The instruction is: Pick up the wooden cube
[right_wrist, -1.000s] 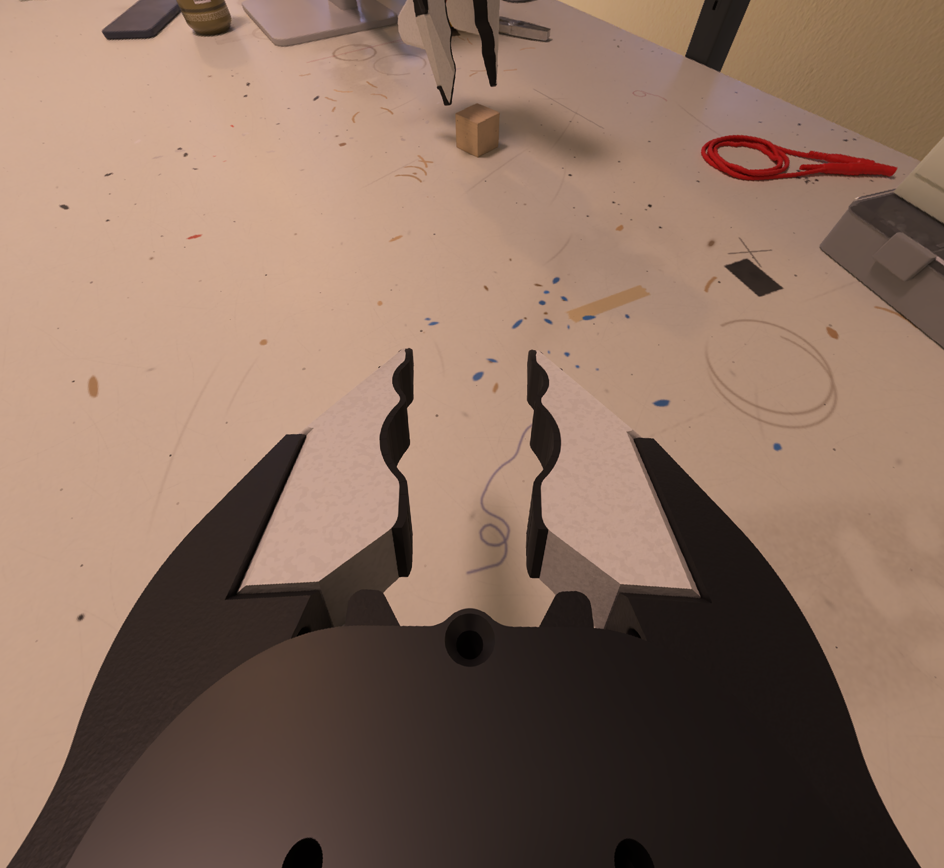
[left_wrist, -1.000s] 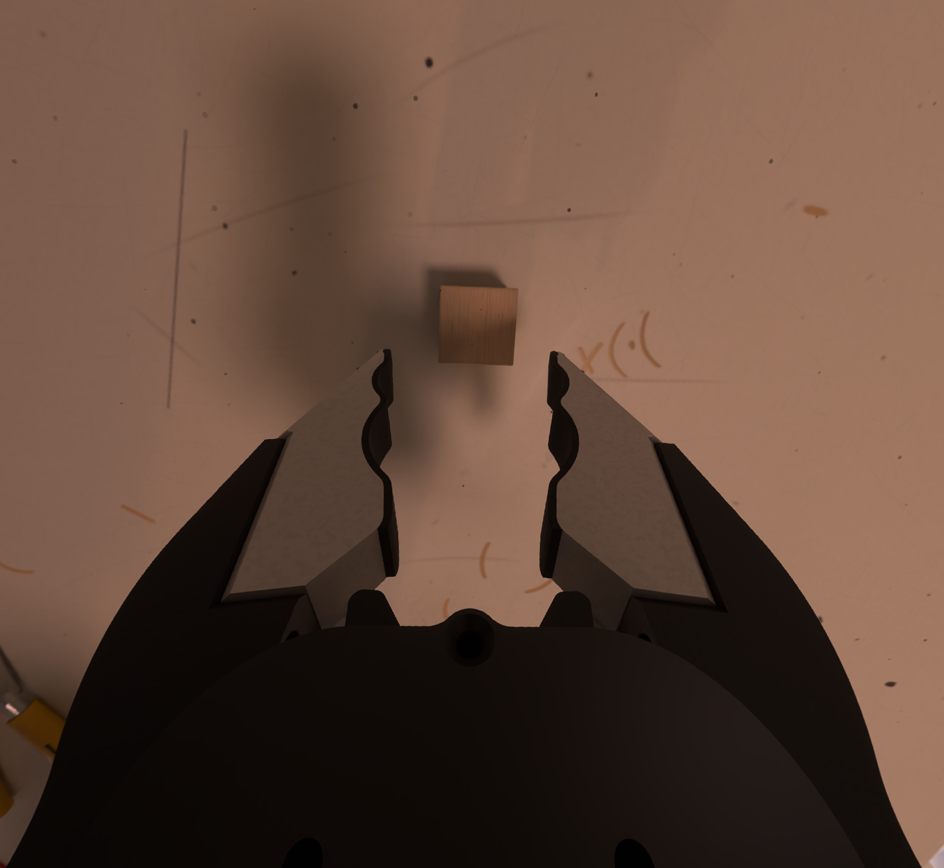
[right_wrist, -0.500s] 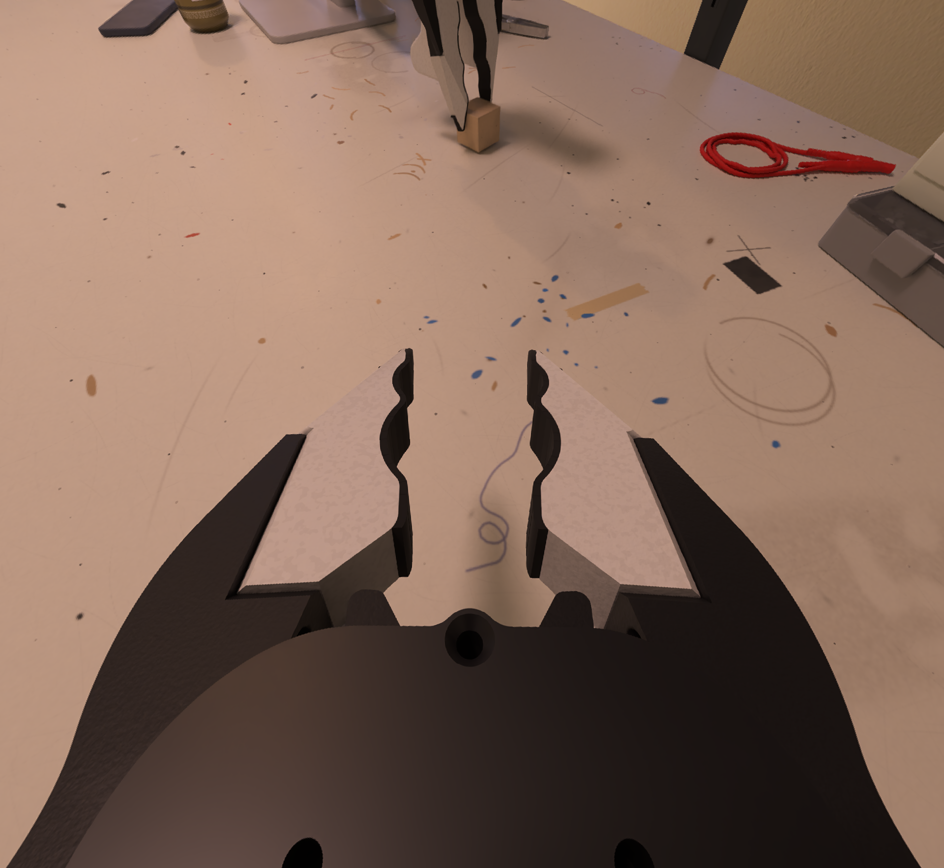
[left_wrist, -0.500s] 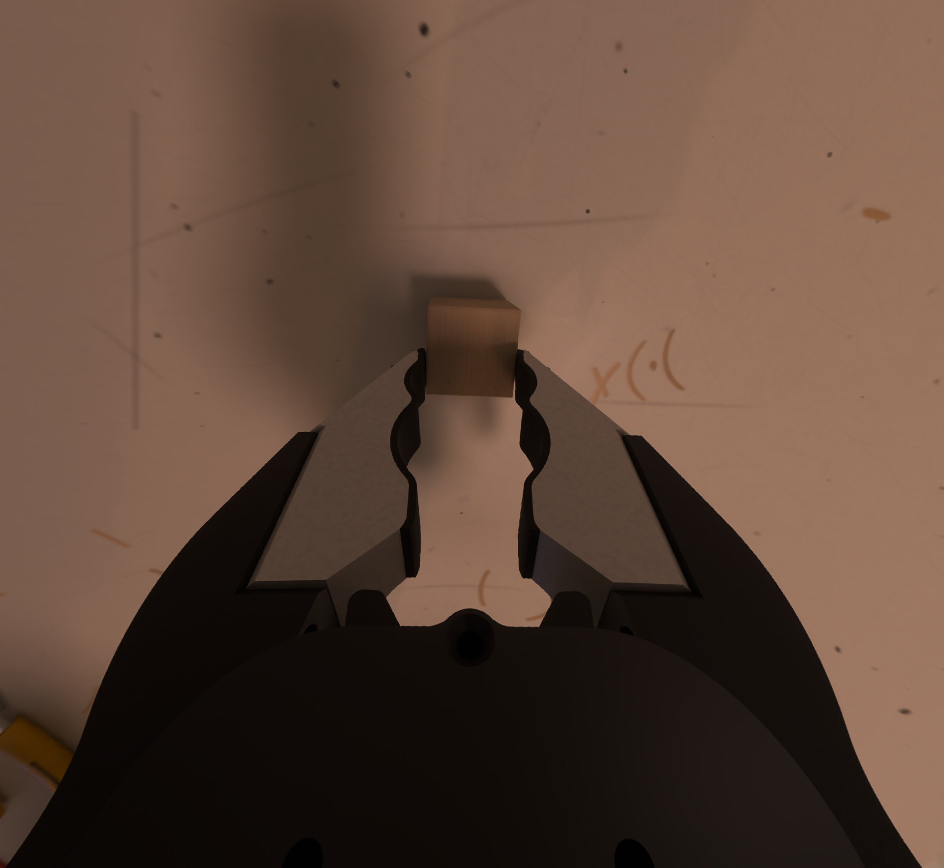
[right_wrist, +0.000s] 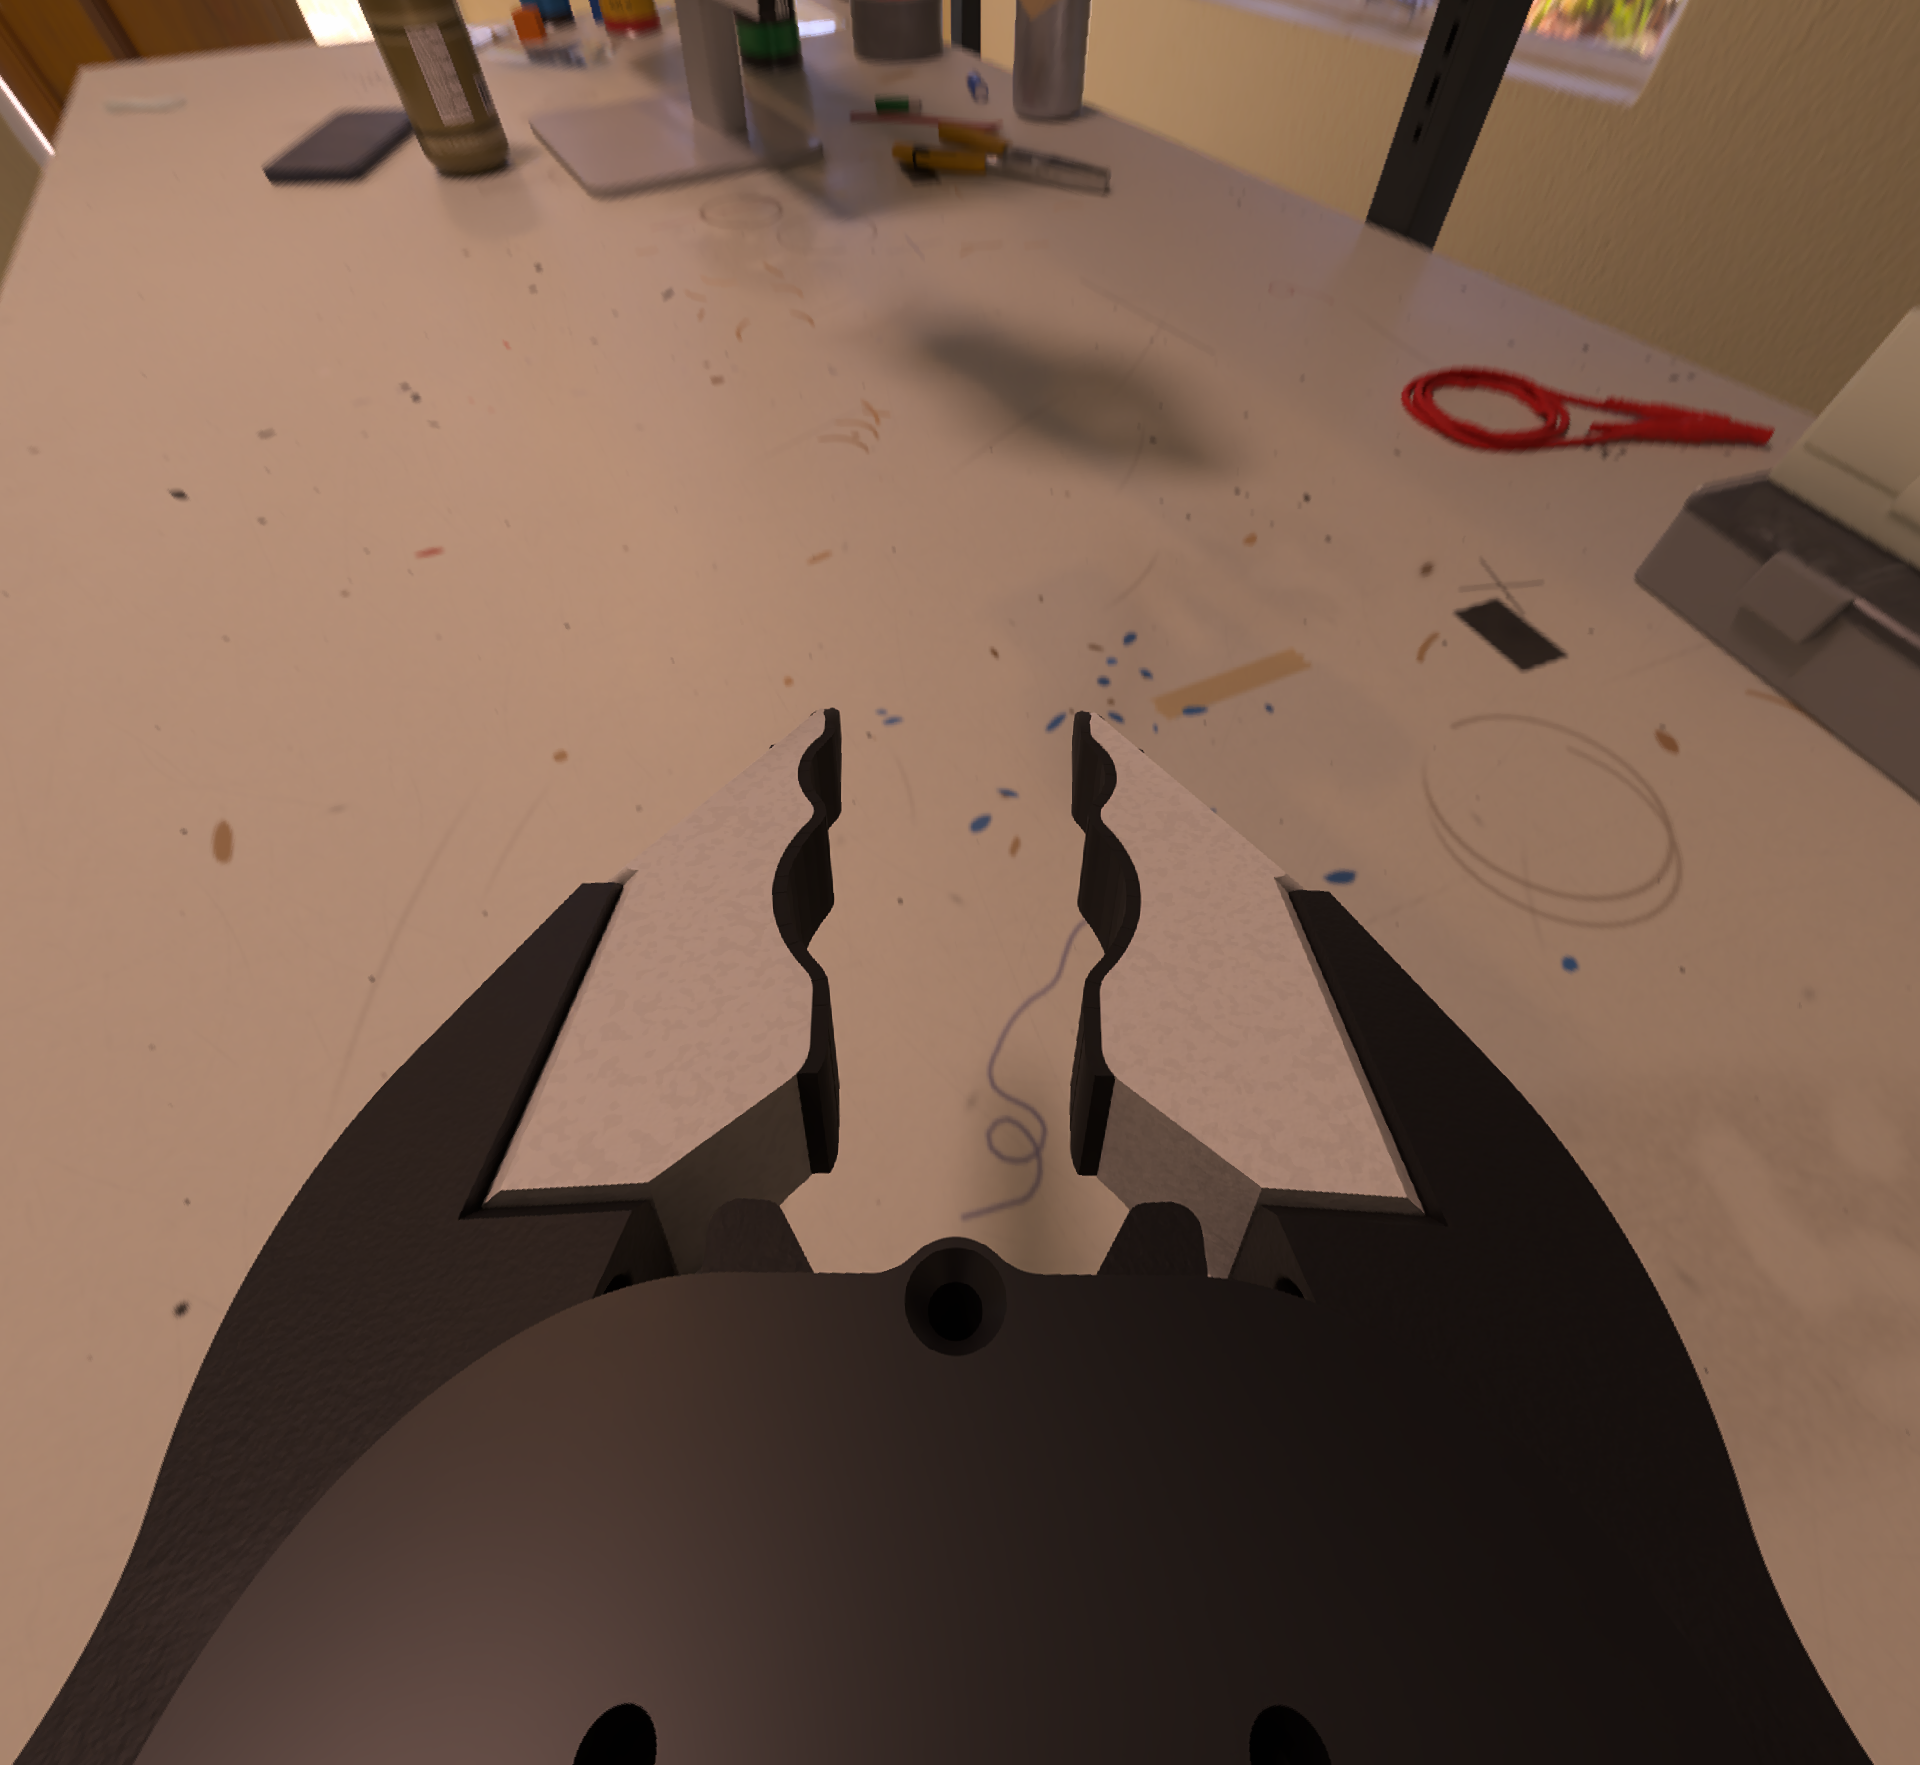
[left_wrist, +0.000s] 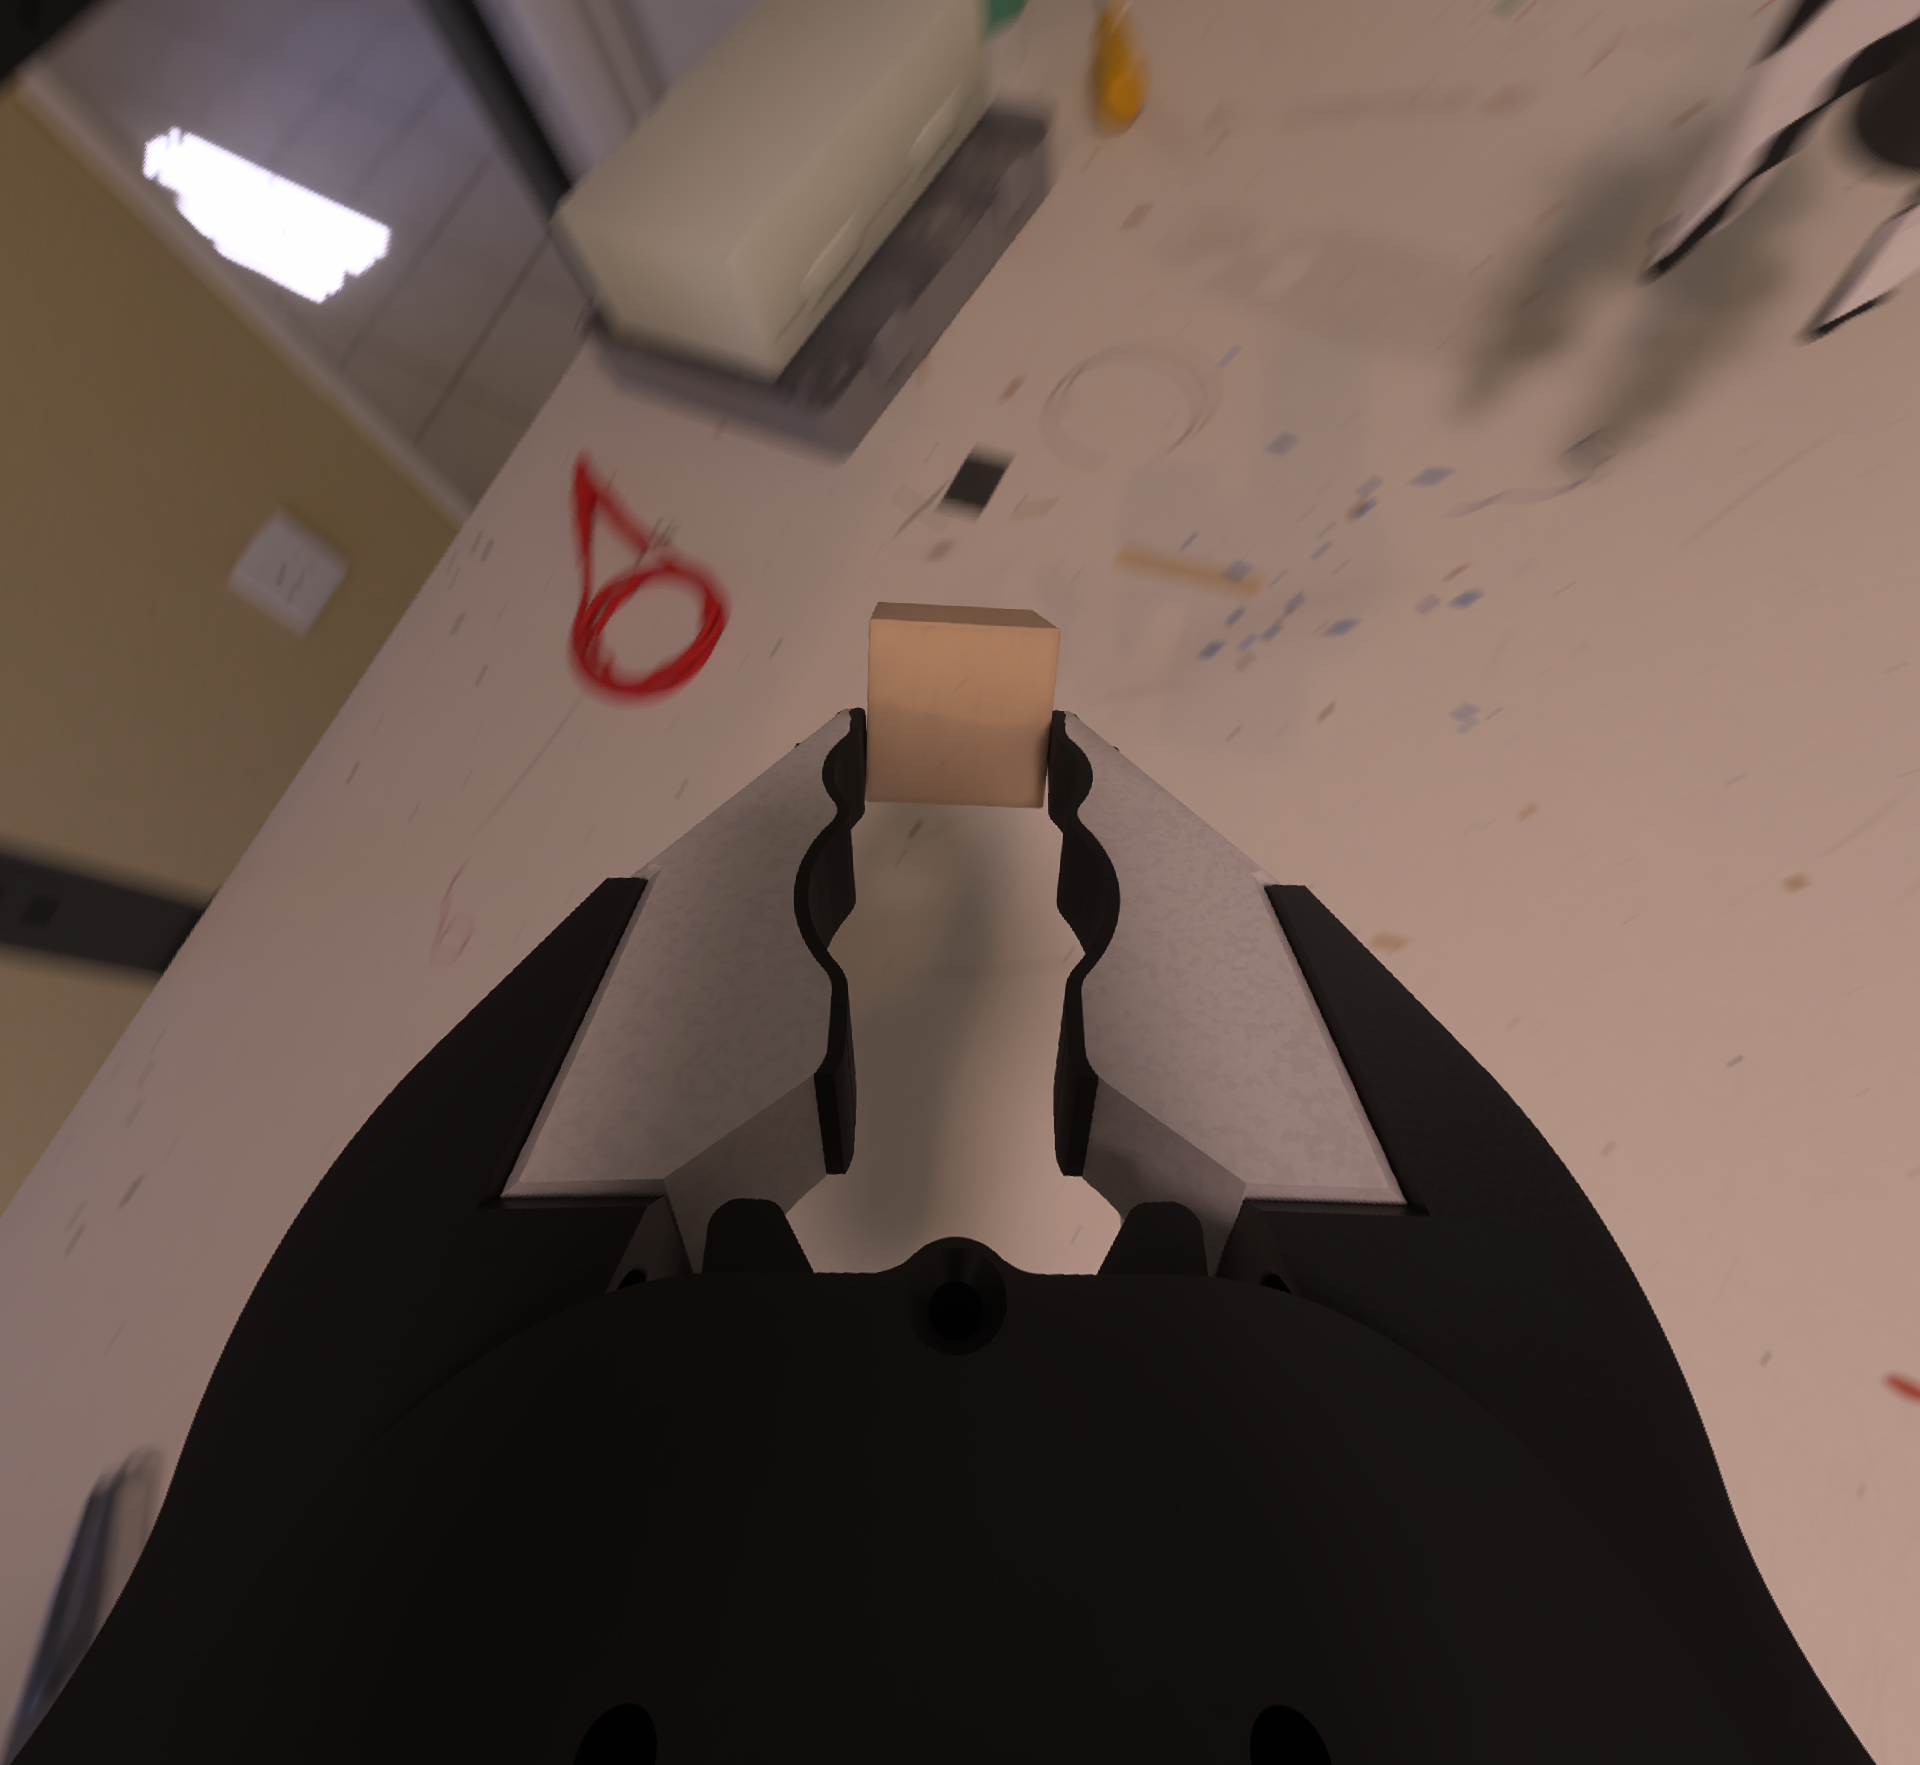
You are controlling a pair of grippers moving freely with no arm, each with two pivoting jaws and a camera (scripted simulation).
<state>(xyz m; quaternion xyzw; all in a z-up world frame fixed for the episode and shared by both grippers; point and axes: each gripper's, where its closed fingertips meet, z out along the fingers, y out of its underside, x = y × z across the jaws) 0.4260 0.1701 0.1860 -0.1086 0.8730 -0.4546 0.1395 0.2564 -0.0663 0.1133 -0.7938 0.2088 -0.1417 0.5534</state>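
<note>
Wooden cube [left_wrist: 961,716] is pinched at the fingertips by the left gripper [left_wrist: 956,754]; probably light, rigid, best held on flat sides. Right gripper [right_wrist: 954,728] is left open, empty.

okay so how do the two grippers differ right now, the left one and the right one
The left gripper is shut on the wooden cube, pinched at its fingertips; the right gripper is open with nothing between its fingers. In the right wrist view the left gripper and cube are high above the table, with only a shadow beneath, while the right gripper sits low over it. Both share the same dark body and pale, wavy-edged fingers.
</note>
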